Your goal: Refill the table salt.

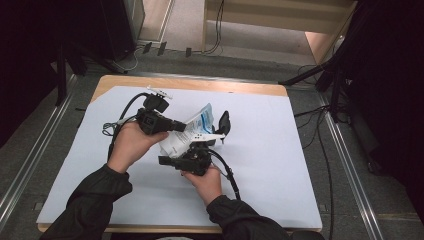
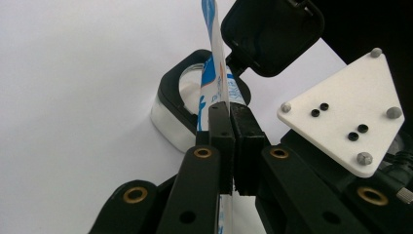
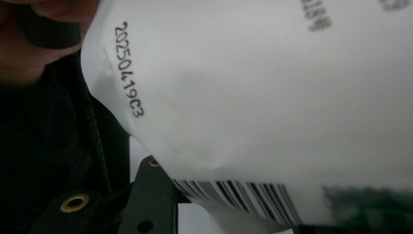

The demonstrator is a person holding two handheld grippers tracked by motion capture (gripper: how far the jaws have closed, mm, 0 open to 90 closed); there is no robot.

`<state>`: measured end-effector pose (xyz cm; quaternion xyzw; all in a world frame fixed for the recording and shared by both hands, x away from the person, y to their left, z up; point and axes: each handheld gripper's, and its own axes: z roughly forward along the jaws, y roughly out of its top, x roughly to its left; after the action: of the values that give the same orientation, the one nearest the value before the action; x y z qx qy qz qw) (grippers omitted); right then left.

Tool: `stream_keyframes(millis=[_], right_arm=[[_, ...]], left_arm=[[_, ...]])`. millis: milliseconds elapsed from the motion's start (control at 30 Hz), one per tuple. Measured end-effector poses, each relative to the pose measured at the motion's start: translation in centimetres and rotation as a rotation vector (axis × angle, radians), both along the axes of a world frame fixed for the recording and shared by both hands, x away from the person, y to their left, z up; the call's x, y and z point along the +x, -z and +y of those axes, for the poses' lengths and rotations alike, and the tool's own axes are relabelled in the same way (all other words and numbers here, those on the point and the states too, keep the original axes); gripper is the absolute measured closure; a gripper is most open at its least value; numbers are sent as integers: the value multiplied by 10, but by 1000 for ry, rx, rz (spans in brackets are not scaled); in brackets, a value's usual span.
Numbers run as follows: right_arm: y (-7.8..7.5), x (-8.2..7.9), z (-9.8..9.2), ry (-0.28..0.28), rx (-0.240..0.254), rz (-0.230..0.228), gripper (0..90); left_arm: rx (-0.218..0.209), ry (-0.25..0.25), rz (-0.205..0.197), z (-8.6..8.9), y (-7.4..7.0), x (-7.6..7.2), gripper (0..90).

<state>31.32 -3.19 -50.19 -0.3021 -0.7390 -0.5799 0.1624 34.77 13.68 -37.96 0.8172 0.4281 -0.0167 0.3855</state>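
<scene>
High view: two forearms in dark sleeves come in from the bottom edge over a white sheet (image 1: 280, 165) that covers a wooden table (image 1: 190, 82). Nearest the person, the right gripper (image 1: 192, 150) is held in the right hand (image 1: 204, 181), its jaws pointing up and away into the lower part of a white pouch (image 1: 187, 132) with blue print. A little farther and to the left, the left hand (image 1: 131, 145) holds the left gripper (image 1: 181, 127), aimed rightward at the pouch, which is lifted above the sheet between the two tools. Just beyond the pouch sits a small black object (image 1: 224, 122) on the sheet.

In the left gripper view, the left gripper (image 2: 229, 122) has its two black pads pressed together on the thin edge of the pouch (image 2: 213, 73), pinching it. Behind it lie a black-rimmed clear container (image 2: 180, 105) and its open black lid (image 2: 272, 34).

In the right gripper view, the pouch (image 3: 272, 97) presses close to the camera, showing a printed date code and a barcode. Whether the right jaws grip it I cannot tell.
</scene>
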Motion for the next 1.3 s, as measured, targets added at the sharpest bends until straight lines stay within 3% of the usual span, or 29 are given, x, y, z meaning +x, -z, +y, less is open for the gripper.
stream_keyframes(millis=[433,700,900,1033,1300], right_arm=[[7,-2,2,20,-86,-48,673],[11,-3,3,23,-120,-72,672],[16,-5,3,31,-125,-59,673],[14,-4,1,28,-100,-45,675],[7,-3,-3,18,13,36,676]], left_arm=[[-18,21,53,4,11,6,855],[-26,41,30,1,14,8,818],[-28,57,18,-2,17,11,819],[-41,55,10,-2,15,11,826],[-47,61,4,-5,10,9,812]])
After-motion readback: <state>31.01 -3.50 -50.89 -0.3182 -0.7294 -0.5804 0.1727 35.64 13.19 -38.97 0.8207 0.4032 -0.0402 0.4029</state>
